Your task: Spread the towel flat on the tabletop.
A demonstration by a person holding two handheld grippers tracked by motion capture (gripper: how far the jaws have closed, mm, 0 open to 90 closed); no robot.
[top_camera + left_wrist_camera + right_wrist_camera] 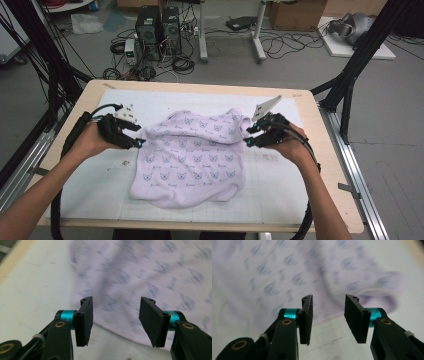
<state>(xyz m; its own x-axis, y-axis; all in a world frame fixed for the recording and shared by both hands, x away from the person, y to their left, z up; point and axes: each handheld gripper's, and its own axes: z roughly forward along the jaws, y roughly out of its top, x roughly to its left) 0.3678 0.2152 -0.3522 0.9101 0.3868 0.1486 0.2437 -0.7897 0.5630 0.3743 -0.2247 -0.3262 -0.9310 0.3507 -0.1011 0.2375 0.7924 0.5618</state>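
A pale pink garment printed with small blue motifs lies spread and rumpled on the white gridded mat. My left gripper sits at the garment's left edge, and my right gripper at its upper right edge. In the left gripper view, my left gripper stands open just above the mat, with the cloth's hem running between and beyond its jaws. In the right gripper view, my right gripper is open too, with the garment ahead of it and nothing pressed between its pads.
The mat covers a wooden table with bare rims left and right. Black frame posts stand off both far corners. Behind the table, on the floor, are computer towers, cables and a cardboard box.
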